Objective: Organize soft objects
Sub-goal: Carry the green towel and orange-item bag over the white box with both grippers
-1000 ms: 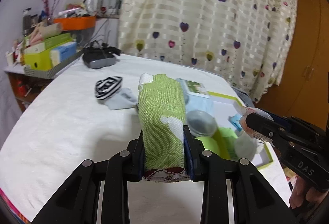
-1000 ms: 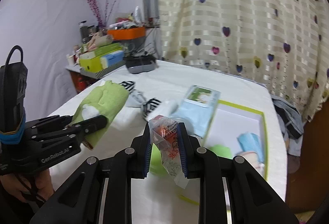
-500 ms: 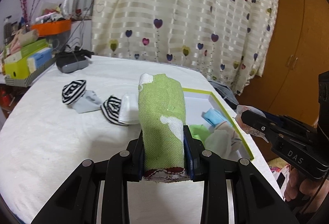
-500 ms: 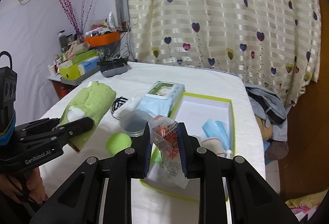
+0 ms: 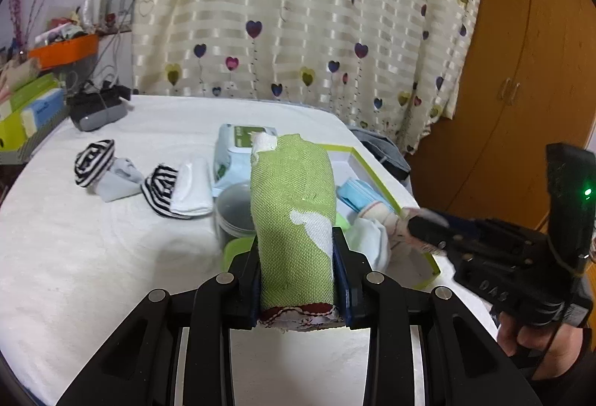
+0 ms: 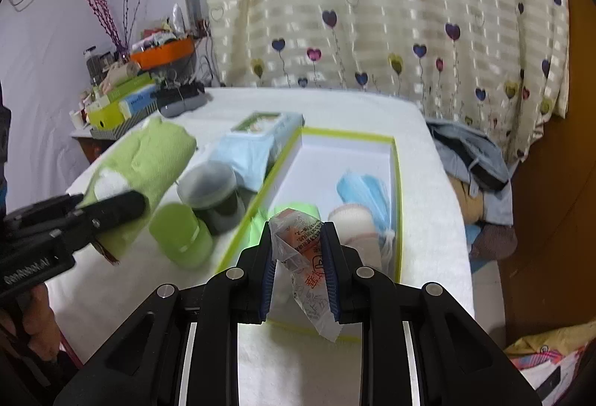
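My left gripper (image 5: 298, 238) is shut on a rolled green cloth (image 5: 292, 208), held above the white bed; the cloth also shows in the right wrist view (image 6: 145, 164). My right gripper (image 6: 298, 242) is shut on a small plastic-wrapped packet (image 6: 303, 257) over the near end of a white box with a green rim (image 6: 396, 182). Blue face masks (image 6: 365, 190) and a rolled white sock (image 6: 350, 219) lie in the box. Two striped socks (image 5: 93, 164) (image 5: 164, 190) lie on the bed at the left.
A wet-wipes pack (image 5: 238, 152), a grey-lidded jar (image 6: 208, 186) and a green container (image 6: 182, 234) sit left of the box. A black case (image 5: 97, 108) and a cluttered shelf (image 5: 33, 100) stand at the far left. Clothes (image 6: 473, 160) lie beyond the bed's right edge.
Both grippers have moved closer to the box, each still holding its item. The right gripper now hovers over the box's near end.
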Tool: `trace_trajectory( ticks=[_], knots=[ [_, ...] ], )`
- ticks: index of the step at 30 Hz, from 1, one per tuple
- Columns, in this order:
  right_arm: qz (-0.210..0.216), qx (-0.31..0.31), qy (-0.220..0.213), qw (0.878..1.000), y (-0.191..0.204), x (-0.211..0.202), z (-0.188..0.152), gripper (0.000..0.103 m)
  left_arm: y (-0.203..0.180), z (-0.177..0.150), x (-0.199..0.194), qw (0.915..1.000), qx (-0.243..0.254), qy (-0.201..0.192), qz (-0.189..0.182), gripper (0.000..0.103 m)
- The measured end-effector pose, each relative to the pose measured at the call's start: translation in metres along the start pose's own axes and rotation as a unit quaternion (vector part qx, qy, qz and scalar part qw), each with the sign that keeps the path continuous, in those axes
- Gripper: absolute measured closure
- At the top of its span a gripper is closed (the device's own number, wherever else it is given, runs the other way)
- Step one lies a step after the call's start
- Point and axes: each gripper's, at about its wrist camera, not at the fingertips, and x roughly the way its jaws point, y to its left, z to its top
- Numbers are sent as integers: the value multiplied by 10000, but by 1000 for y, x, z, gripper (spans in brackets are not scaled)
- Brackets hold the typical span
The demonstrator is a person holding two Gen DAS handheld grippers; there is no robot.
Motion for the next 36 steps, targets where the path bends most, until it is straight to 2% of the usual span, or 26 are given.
trace_trajectory(
  ticks=[14, 31, 33, 36],
  knots=[
    [55, 85, 535, 9985, -14, 38, -22, 79, -17, -7, 17, 9993, 201, 259, -202, 73],
    [103, 163, 488, 9986, -36, 79, 8, 78, -24, -3, 52, 9978, 224, 561, -269, 73],
    [85, 156, 448, 9988, -38, 75, 7, 74, -25, -2, 55, 9976, 228, 580, -295, 73],
    [114, 151, 374, 9991, -38, 65, 4, 57, -29, -3, 59, 9972, 248, 617, -333, 73]
  ],
)
